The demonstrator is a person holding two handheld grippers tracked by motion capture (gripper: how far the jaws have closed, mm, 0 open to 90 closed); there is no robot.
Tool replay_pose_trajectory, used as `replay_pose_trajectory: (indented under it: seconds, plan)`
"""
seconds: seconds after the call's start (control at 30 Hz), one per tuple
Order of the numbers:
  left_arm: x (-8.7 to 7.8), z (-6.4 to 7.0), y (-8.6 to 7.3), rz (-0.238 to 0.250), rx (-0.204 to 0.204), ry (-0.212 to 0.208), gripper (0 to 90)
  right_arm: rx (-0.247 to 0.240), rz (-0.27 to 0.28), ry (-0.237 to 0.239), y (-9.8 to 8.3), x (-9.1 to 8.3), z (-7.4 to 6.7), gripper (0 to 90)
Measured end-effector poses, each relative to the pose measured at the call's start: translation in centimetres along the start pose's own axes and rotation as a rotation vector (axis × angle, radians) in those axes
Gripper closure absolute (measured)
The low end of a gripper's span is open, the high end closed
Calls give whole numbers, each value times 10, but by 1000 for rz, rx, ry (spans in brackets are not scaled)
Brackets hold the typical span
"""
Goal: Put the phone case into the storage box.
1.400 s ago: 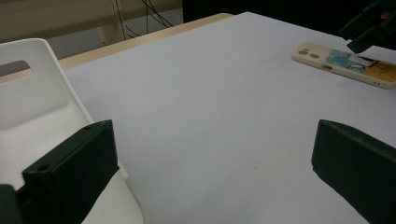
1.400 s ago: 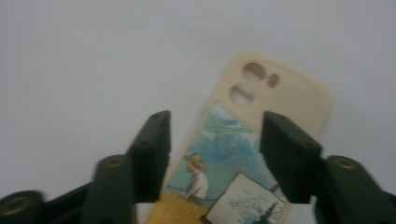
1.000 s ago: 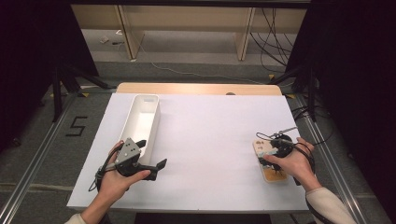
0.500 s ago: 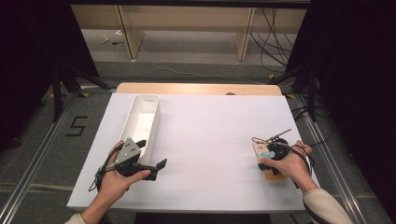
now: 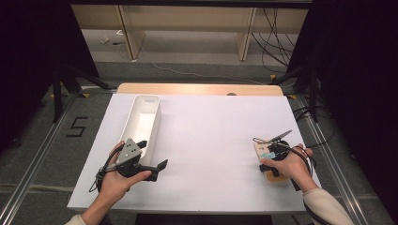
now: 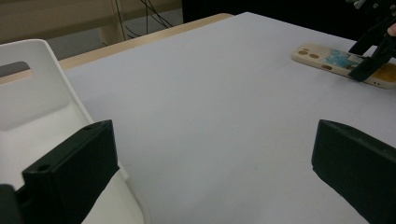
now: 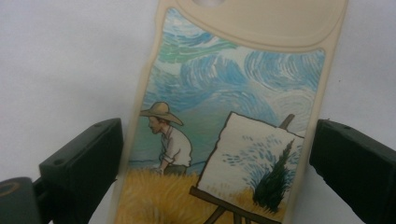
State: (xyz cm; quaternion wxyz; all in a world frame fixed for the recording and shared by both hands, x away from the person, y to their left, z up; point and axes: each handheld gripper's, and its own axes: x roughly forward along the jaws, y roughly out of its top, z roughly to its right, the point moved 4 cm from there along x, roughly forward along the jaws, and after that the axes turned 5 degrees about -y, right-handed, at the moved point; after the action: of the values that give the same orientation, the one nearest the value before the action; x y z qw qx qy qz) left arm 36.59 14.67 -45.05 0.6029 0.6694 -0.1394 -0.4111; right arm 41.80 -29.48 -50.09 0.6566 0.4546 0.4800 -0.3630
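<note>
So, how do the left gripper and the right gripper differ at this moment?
The left gripper lies beside the white bin, its jaws spread over bare table; the right gripper points down at the phone case, one jaw on each side of it. The left gripper has nothing between its jaws; the right gripper straddles the case with gaps at both edges. Both are open and hand-held.

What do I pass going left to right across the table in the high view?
Left tool, held in the left hand → white bin, just right of and beyond it → bare white table → phone case under the right tool.
</note>
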Motion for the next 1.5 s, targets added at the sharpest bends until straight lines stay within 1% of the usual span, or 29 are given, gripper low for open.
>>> replay_pose_trajectory:
  seconds: [0.1, 0.23, 0.33, 0.4, 0.77, 1.07, 1.3, 1.5]
  plan:
    - [0, 0, 0, -1, 0, 1, 0, 18, -8, 0, 0, 2, 0, 40]
    - [0, 0, 0, 0, -1, 1, 0, 25, -16, 2, 0, 1, 0, 43]
    - [0, 0, 0, 0, -1, 1, 0, 38, -29, 1, -1, 1, 0, 44]
    - [0, 0, 0, 0, -1, 1, 0, 41, -27, 7, 0, 2, 0, 45]
    - [0, 0, 0, -1, 0, 1, 0, 54, -35, 7, 0, 2, 0, 50]
    - [0, 0, 0, 0, 2, 1, 0, 52, -37, 7, -1, 2, 1, 55]
    - [0, 0, 0, 1, 2, 1, 0, 64, -38, 8, 0, 1, 0, 60]
    - [0, 0, 0, 0, 3, 1, 0, 70, -38, -1, 0, 1, 0, 68]
